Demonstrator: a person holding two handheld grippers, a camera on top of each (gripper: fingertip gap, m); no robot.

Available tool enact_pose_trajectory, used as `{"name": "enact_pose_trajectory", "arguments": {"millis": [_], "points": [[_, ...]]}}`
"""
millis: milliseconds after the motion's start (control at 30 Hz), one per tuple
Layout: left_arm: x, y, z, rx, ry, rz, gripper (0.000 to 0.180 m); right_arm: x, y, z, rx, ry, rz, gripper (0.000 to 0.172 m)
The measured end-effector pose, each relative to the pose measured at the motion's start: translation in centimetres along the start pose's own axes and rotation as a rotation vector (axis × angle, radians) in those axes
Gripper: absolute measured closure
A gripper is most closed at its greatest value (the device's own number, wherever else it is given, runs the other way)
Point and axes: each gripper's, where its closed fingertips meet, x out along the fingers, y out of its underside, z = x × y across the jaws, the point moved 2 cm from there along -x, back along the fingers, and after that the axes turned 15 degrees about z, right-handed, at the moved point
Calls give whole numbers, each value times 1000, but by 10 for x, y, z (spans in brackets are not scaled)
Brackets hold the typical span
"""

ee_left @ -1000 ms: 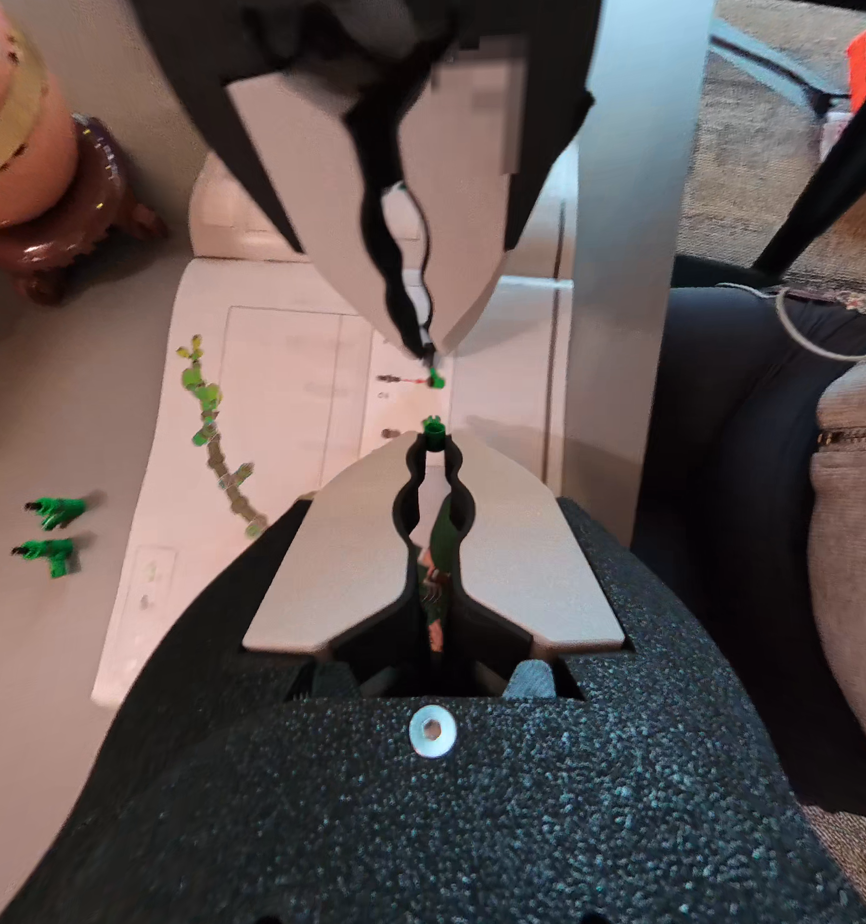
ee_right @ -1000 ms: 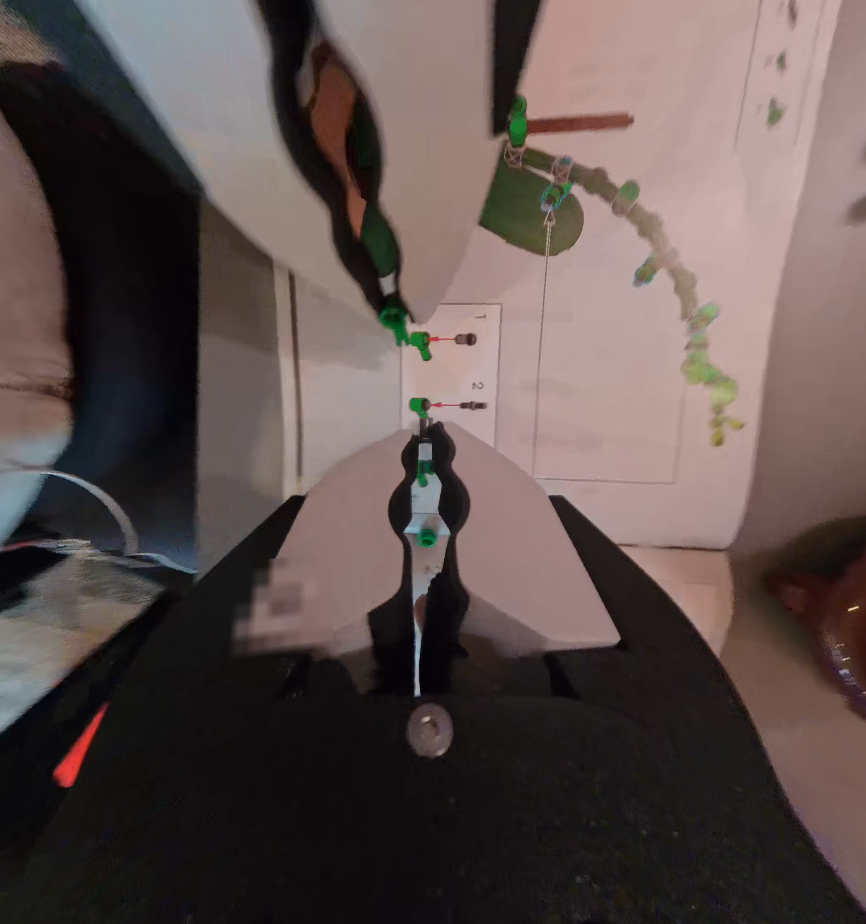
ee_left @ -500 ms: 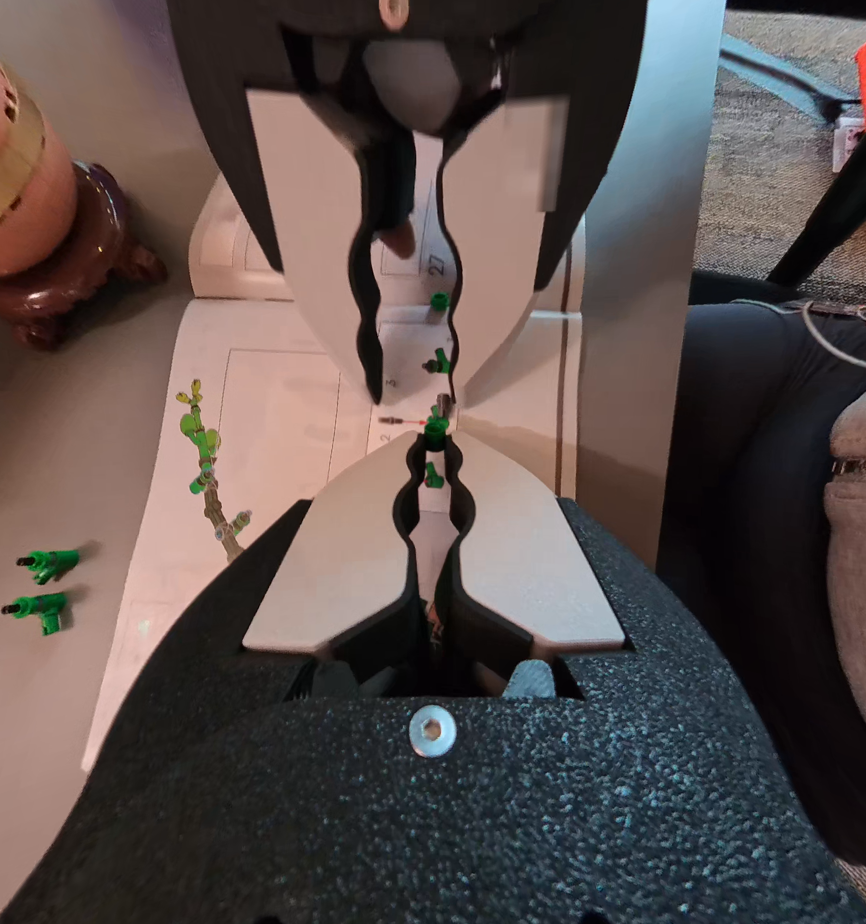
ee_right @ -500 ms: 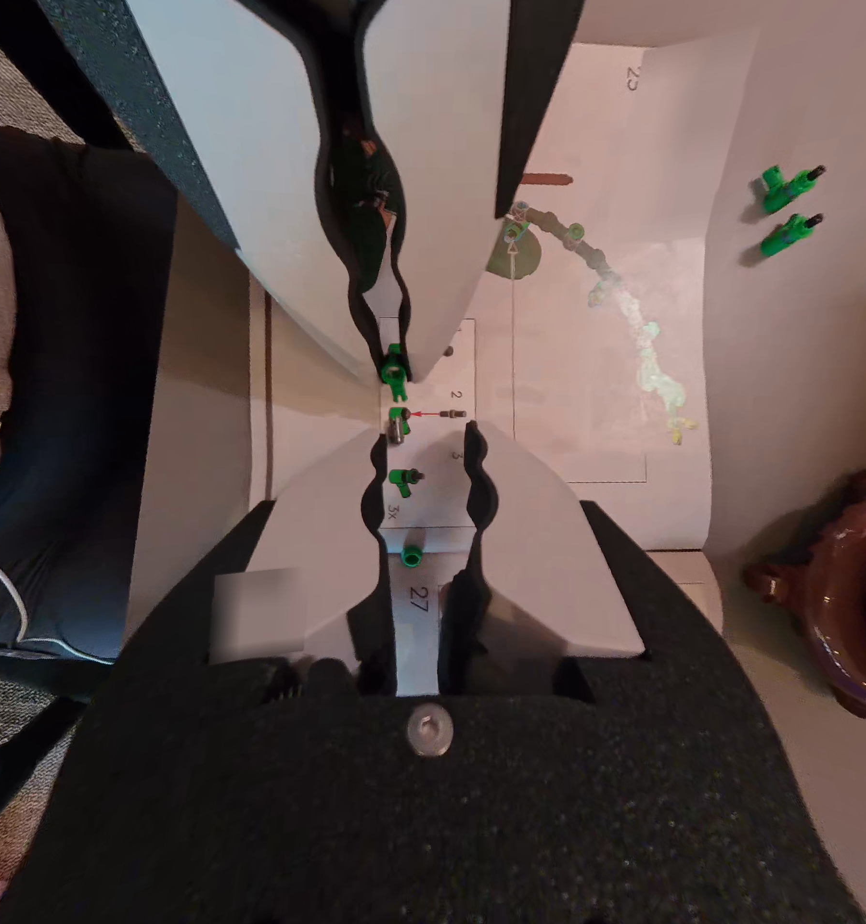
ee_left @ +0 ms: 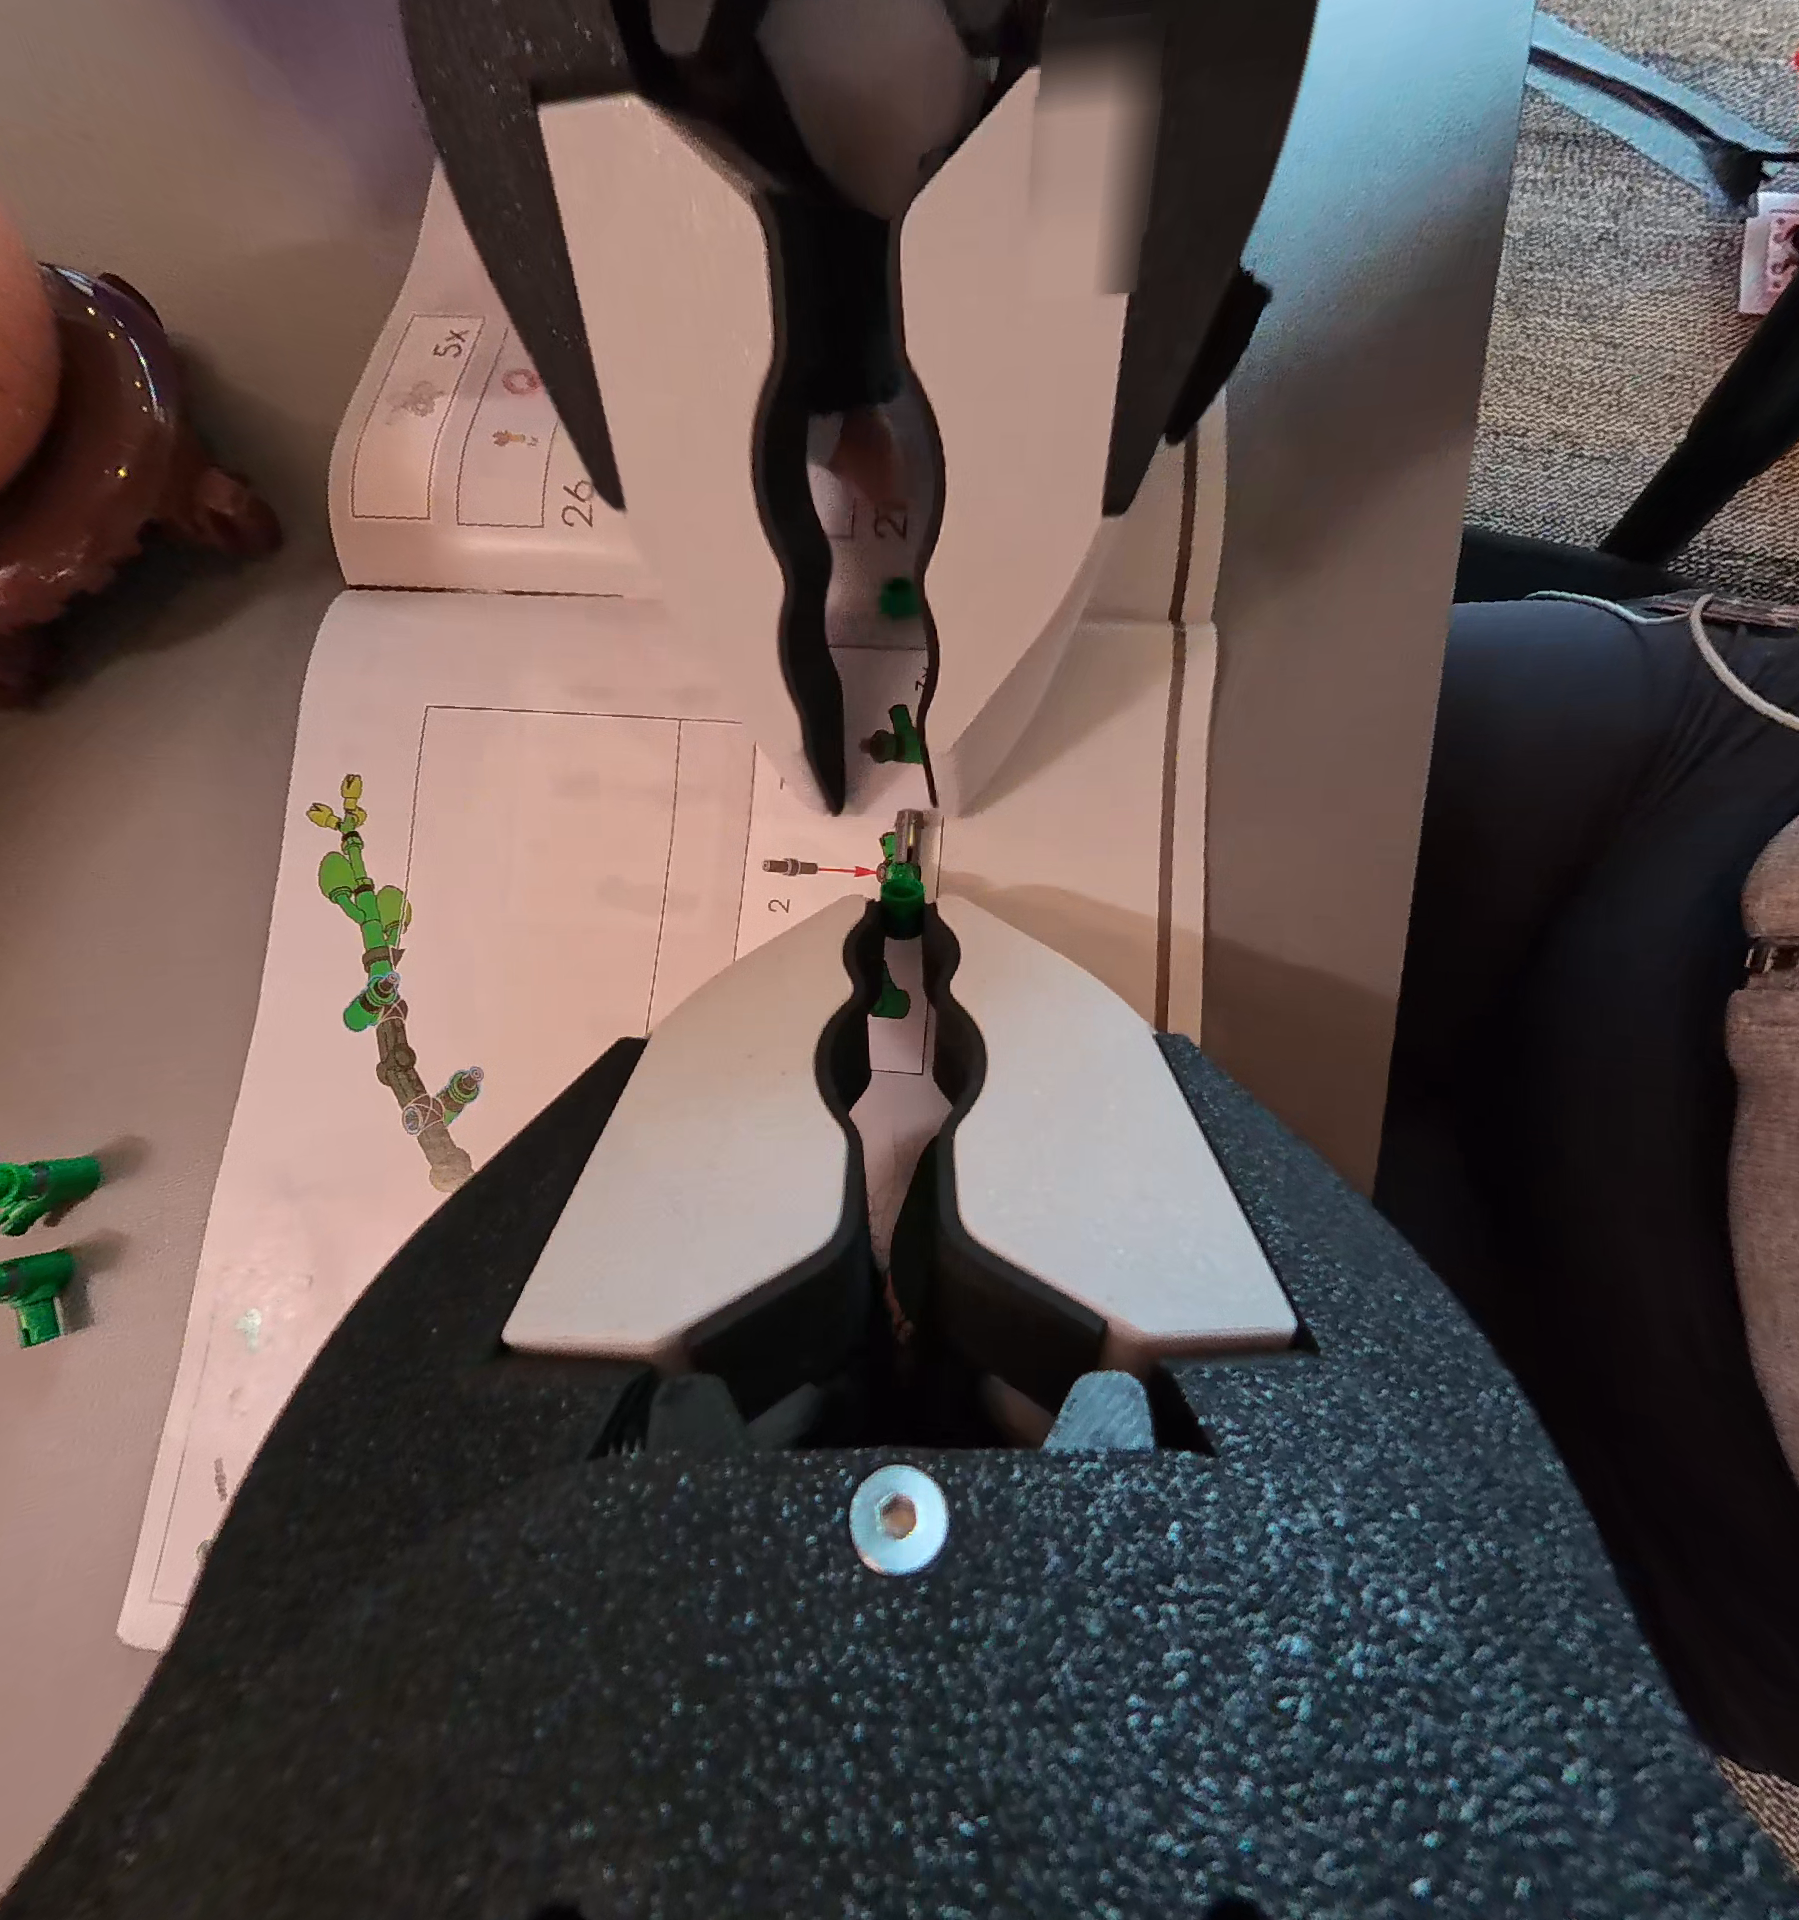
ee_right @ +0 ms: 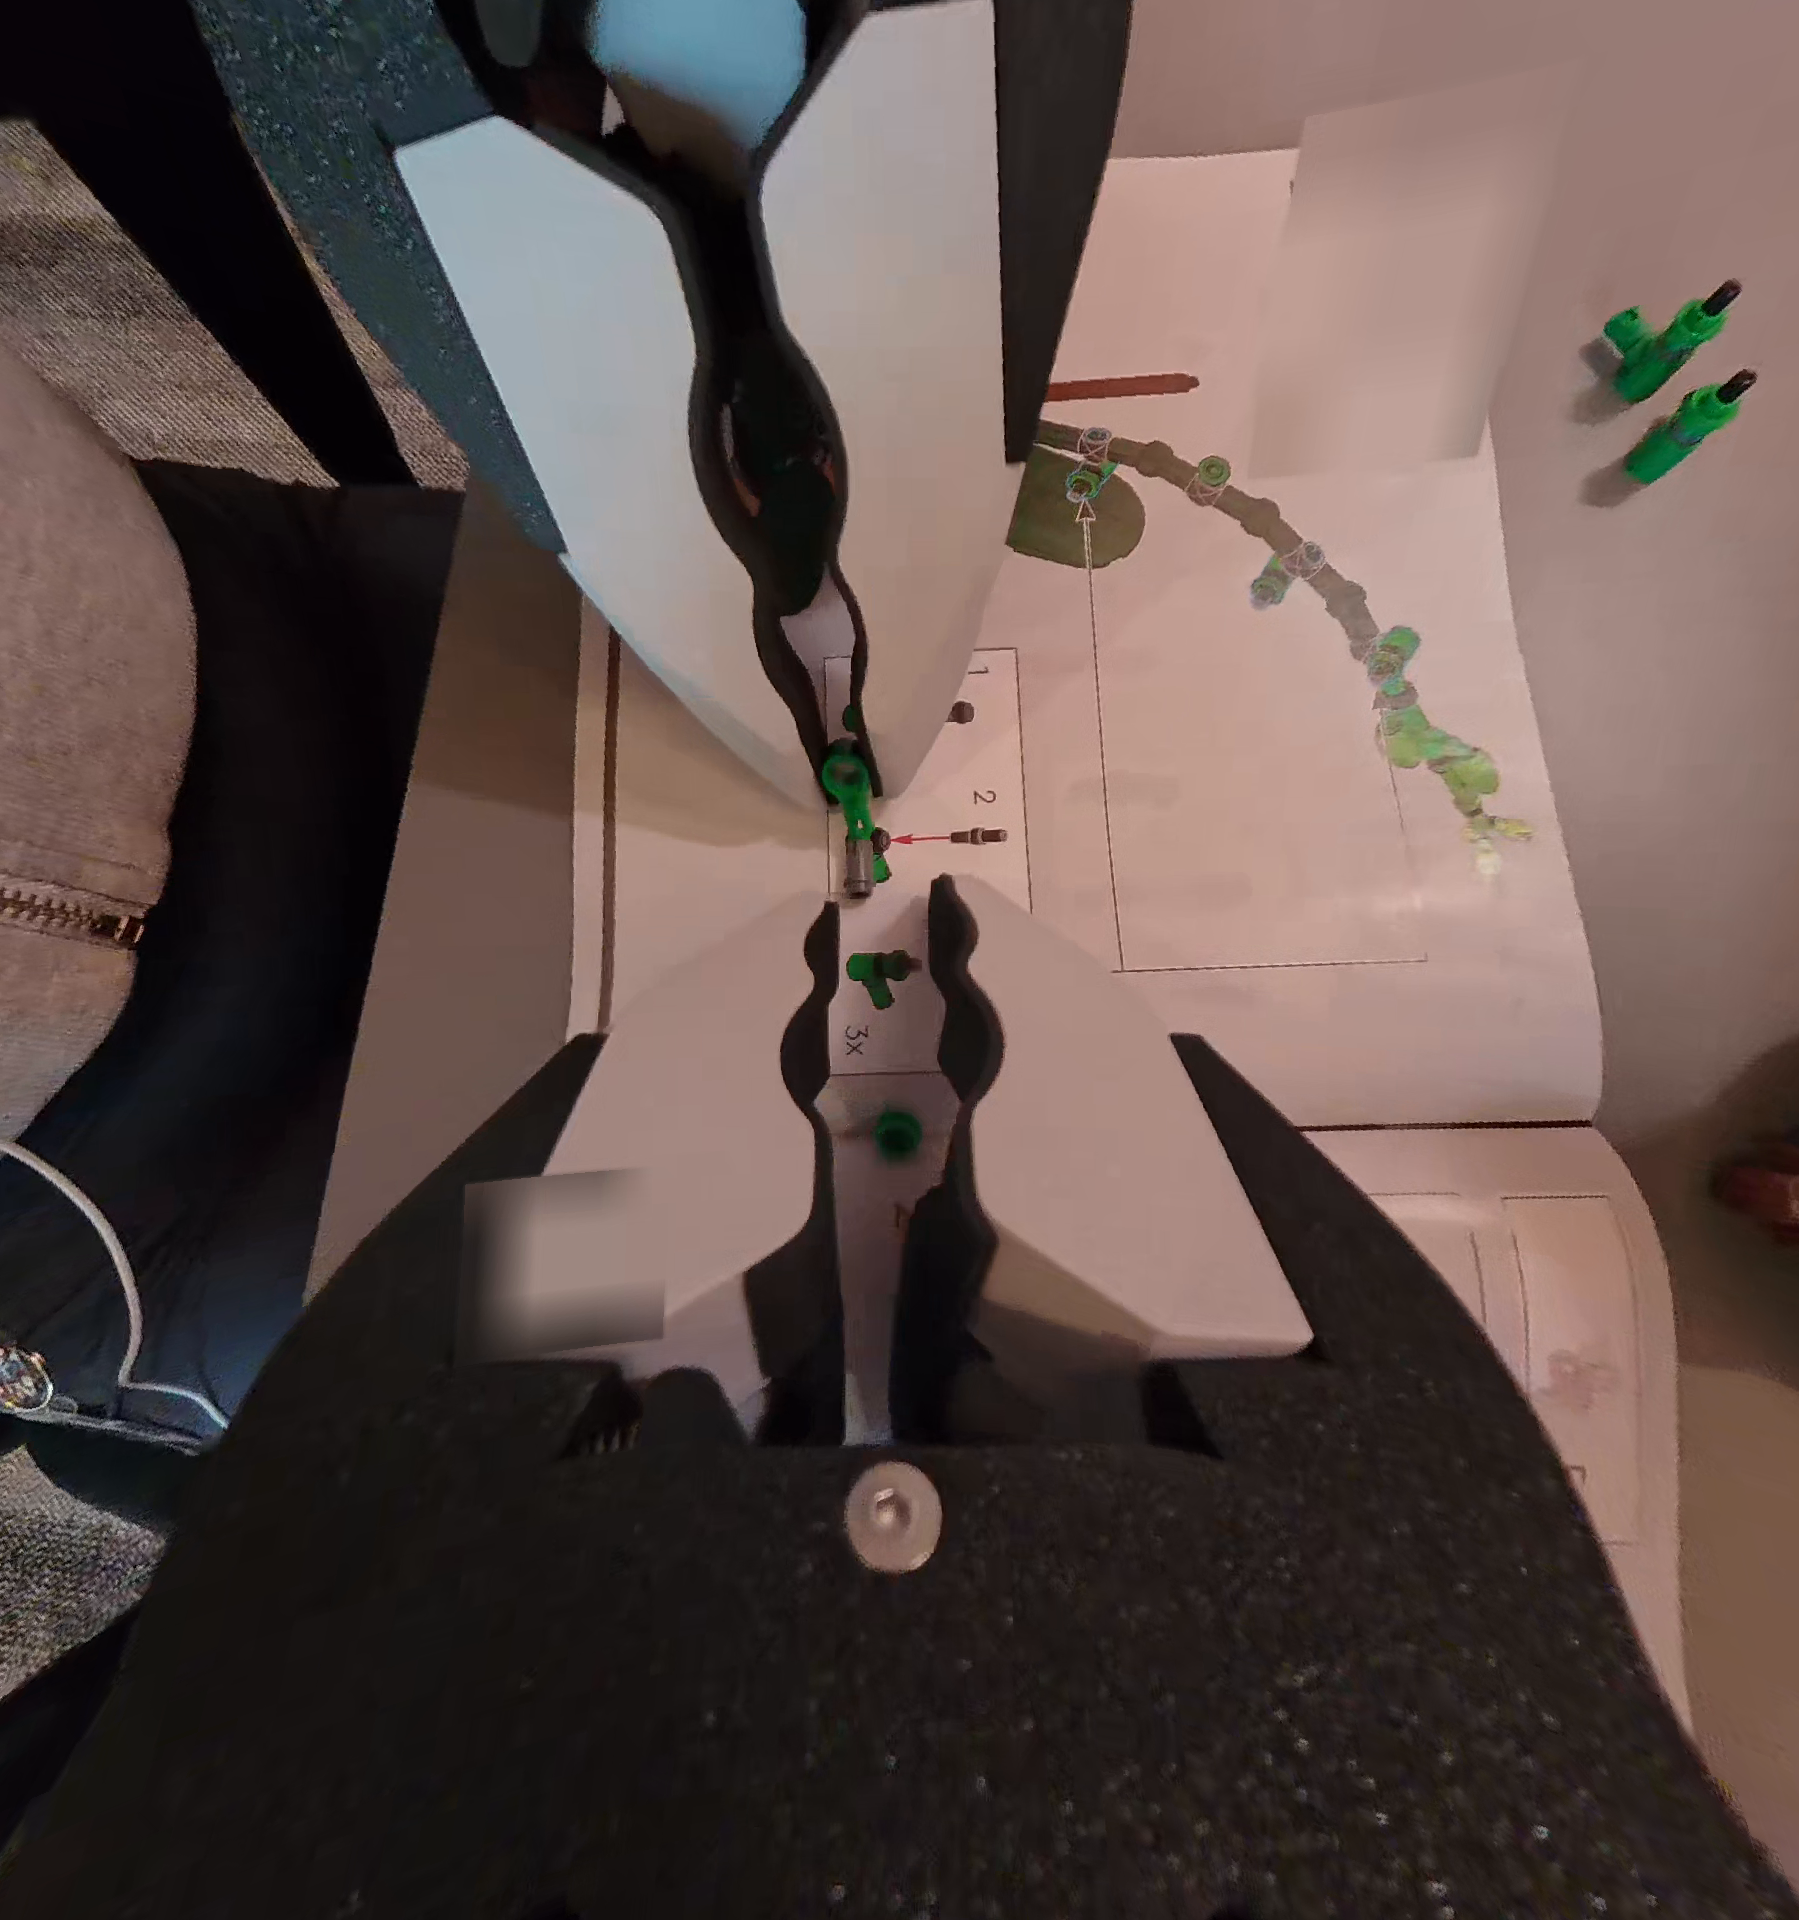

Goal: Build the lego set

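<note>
My left gripper [ee_left: 900, 912] is shut on a small green connector piece [ee_left: 900, 902]. A short grey pin [ee_left: 910, 831] sticks out of the piece's far end. The right wrist view shows the same grasp from the other side: the left gripper [ee_right: 843, 781] grips the green piece [ee_right: 841, 774], and the grey pin [ee_right: 857, 864] points at my right gripper. My right gripper [ee_right: 882, 909] is open and empty, its fingertips just short of the pin and not touching it. It also shows in the left wrist view [ee_left: 882, 800], facing the left gripper tip to tip. Both hover over an open instruction booklet [ee_left: 562, 831].
Two assembled green pieces with dark pins [ee_left: 22, 1195] [ee_left: 12, 1294] lie on the table left of the booklet, and also show in the right wrist view [ee_right: 1669, 332]. A brown pot stand [ee_left: 64, 468] is at the far left. A person's dark-clothed legs [ee_left: 1601, 1039] are beyond the table edge. Both grippers' tips are close together, under 4 cm apart.
My right gripper was shut on the grey pin at the green piece. It opened and let go, and the pin stays in the piece. Its jaws have since narrowed a little. The left grasp is unchanged.
</note>
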Motion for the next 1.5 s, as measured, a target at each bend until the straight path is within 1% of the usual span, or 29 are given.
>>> {"name": "enact_pose_trajectory", "arguments": {"millis": [233,267,367,433,533,633,700,800,967,1500], "points": [[0,0,-1,-2,3,-4,174,2,0,2,20,-47,-97,163],[0,0,0,-1,2,-5,174,3,0,3,21,-60,-110,167],[0,0,-1,-2,2,-6,174,3,-1,4,22,-59,-111,168],[0,0,-1,-4,10,-6,174,1,-2,5,10,-56,-88,168],[-2,3,-2,-6,23,8,174,-9,-6,4,-20,-32,-9,168],[-3,5,-4,-10,40,36,174,-16,-16,6,-47,16,101,168],[-4,6,-6,-20,43,49,174,-14,-24,10,-45,23,139,169],[-5,5,-8,-47,62,41,174,-9,-30,14,-8,22,148,169],[-4,8,-6,-54,52,52,174,-7,-25,13,41,32,171,169],[-3,8,-6,-65,56,59,174,-3,-29,14,36,59,189,169]]}}
